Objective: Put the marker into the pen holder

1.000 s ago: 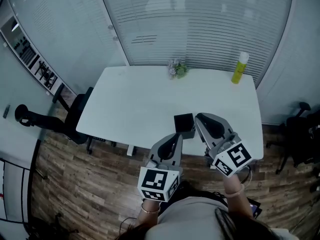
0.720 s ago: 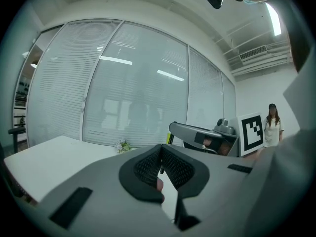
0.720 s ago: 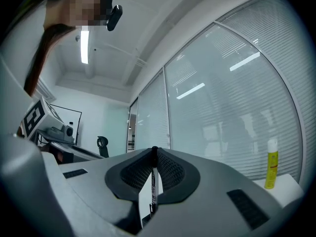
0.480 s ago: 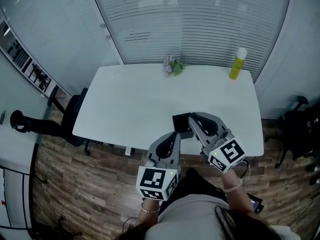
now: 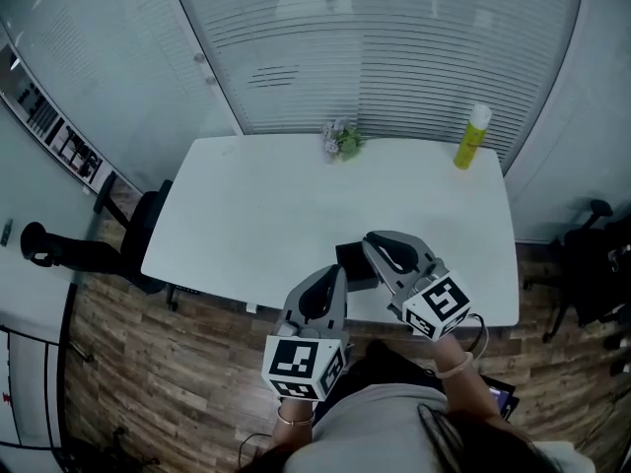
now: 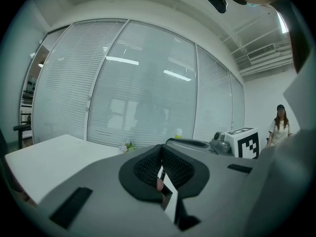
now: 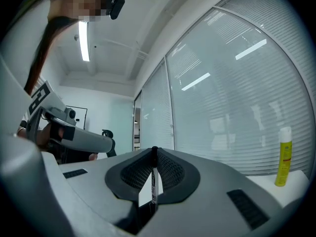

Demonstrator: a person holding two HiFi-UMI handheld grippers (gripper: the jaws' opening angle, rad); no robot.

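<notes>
As I look down in the head view, the worktop (image 5: 256, 205) is a smooth white slab with rounded corners, and the holder (image 5: 355, 267) is a small square black box close to its near edge. My left tool (image 5: 338, 272), matte grey plastic with a marker cube at its back, has its tip against the holder's left side. My right tool (image 5: 375, 244) reaches over the holder's right side from above, so both tips meet at the box. The marker does not show here. A yellow bottle (image 5: 472, 138) stands at the far right corner, and a small bunch of flowers (image 5: 340, 140) sits at the middle of the far edge.

In the left gripper view, the ribbed black pads are drawn narrow, closed on the holder's dark wall, with white worktop showing through the slit below.

In the right gripper view, the pads pinch the marker (image 7: 152, 184), a thin white barrel with small print and a black end, standing upright along the slit between them.
</notes>
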